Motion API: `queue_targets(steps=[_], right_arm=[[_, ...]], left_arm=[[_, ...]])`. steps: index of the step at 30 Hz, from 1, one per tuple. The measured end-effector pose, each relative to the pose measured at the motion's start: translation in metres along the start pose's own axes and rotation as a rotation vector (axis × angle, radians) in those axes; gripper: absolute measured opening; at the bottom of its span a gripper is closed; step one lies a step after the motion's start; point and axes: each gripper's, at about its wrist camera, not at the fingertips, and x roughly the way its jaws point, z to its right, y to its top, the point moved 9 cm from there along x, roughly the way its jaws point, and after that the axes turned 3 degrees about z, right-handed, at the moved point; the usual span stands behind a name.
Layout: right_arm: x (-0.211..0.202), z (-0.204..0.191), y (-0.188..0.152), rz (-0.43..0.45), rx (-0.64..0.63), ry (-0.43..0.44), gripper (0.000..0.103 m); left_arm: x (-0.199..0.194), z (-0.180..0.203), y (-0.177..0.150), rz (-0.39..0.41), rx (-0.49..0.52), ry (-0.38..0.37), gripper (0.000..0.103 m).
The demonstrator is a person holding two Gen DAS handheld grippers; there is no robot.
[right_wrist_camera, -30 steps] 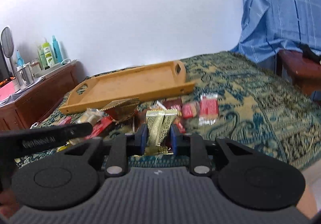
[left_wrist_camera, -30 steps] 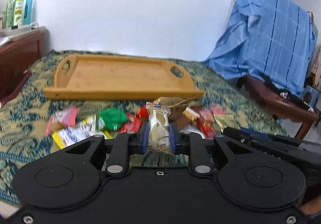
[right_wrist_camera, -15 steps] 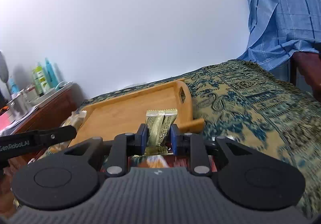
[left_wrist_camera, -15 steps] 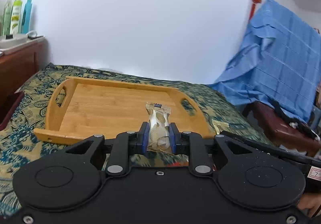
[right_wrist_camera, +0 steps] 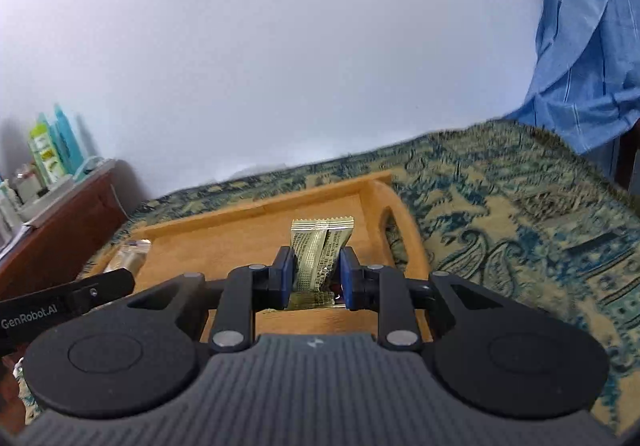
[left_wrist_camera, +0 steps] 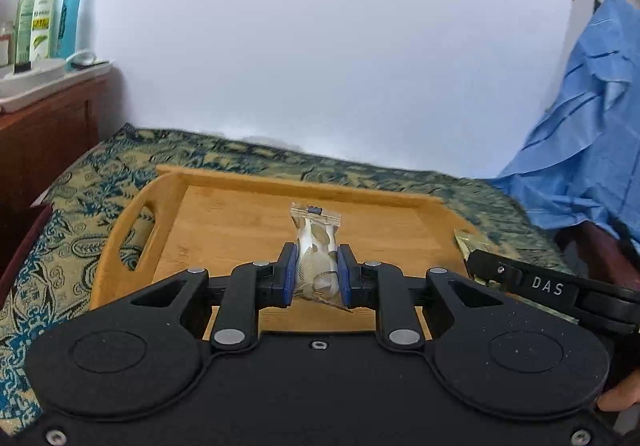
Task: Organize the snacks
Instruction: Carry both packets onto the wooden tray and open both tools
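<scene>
Holding a silver-patterned snack packet (left_wrist_camera: 317, 251) upright, your left gripper (left_wrist_camera: 316, 276) has its blue pads clamped on the packet's sides, above the near middle of the wooden tray (left_wrist_camera: 224, 222) that lies on the patterned bed cover (left_wrist_camera: 80, 206). Your right gripper (right_wrist_camera: 316, 278) is likewise closed on a gold snack packet (right_wrist_camera: 318, 250), held upright over the tray's (right_wrist_camera: 240, 234) right end, just inside its handle cut-out. Seen past the tray from the left wrist, a wooden cabinet (left_wrist_camera: 44, 138) carrying bottles (left_wrist_camera: 42, 22) stands to its left and a blue cloth (left_wrist_camera: 592, 142) hangs to its right.
</scene>
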Motion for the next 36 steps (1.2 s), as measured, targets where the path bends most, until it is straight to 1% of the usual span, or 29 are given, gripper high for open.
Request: queue_targets(steps=[3, 6, 10, 15, 21, 25, 36], right_arm=[[0.017, -0.002, -0.01, -0.045, 0.017, -0.008, 0.028], [0.025, -0.008, -0.018, -0.075, -0.006, -0.005, 0.028], [0.027, -0.013, -0.023, -0.082, -0.056, -0.016, 0.028], [0.031, -0.012, -0.025, -0.1, -0.052, -0.018, 0.028], [0.031, -0.01, -0.029, -0.106, -0.062, -0.025, 0.028], [0.034, -0.008, -0.033, -0.113, -0.064, -0.028, 0.029], [0.034, -0.01, -0.033, -0.115, -0.091, -0.035, 0.029]], left_arm=[[0.013, -0.005, -0.007, -0.026, 0.001, 0.011, 0.02], [0.022, -0.009, -0.016, -0.044, 0.011, 0.034, 0.02], [0.028, -0.012, -0.021, -0.062, -0.001, 0.041, 0.02], [0.033, -0.012, -0.029, -0.078, 0.02, 0.052, 0.02], [0.037, -0.012, -0.033, -0.099, 0.017, 0.057, 0.02], [0.041, -0.015, -0.036, -0.138, 0.0, 0.063, 0.02], [0.041, -0.011, -0.037, -0.138, 0.047, 0.079, 0.02]])
